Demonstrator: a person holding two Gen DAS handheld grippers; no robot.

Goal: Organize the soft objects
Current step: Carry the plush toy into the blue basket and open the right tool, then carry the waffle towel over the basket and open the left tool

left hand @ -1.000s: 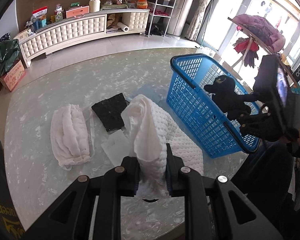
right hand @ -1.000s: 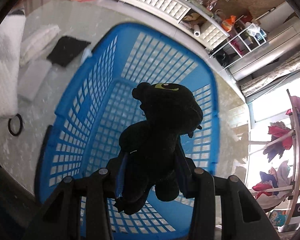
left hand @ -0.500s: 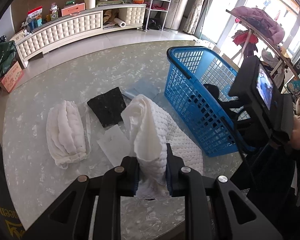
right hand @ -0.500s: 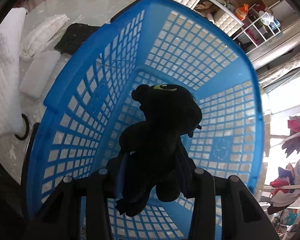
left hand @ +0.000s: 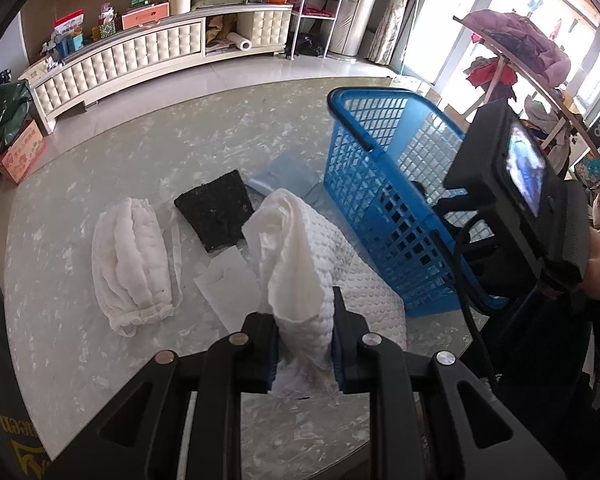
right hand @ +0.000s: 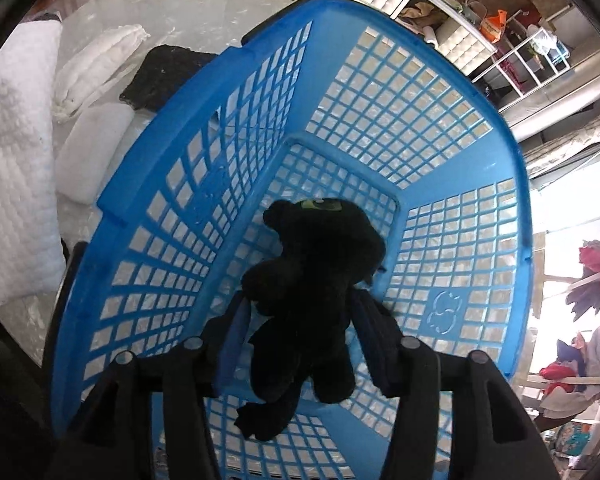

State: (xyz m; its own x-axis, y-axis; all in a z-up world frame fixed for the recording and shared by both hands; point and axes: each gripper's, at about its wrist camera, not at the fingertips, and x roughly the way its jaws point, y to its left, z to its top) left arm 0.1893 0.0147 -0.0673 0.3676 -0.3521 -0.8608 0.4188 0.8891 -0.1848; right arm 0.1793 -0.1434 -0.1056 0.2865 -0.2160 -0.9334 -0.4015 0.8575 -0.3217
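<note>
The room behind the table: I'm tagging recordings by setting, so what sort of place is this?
Most likely a home living room: a long tufted sideboard cluttered with household items, a clothes rack by curtained glass doors.

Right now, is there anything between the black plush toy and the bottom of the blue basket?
Nothing visible. The right tool has the plush toy inside the basket, between its opened fingers. The mesh floor around the toy is bare. The white towel sits outside, clamped in the left tool.

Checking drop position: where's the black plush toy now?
Right wrist view: the black plush toy sits inside the blue plastic mesh basket, between the right tool's spread fingers.
</note>
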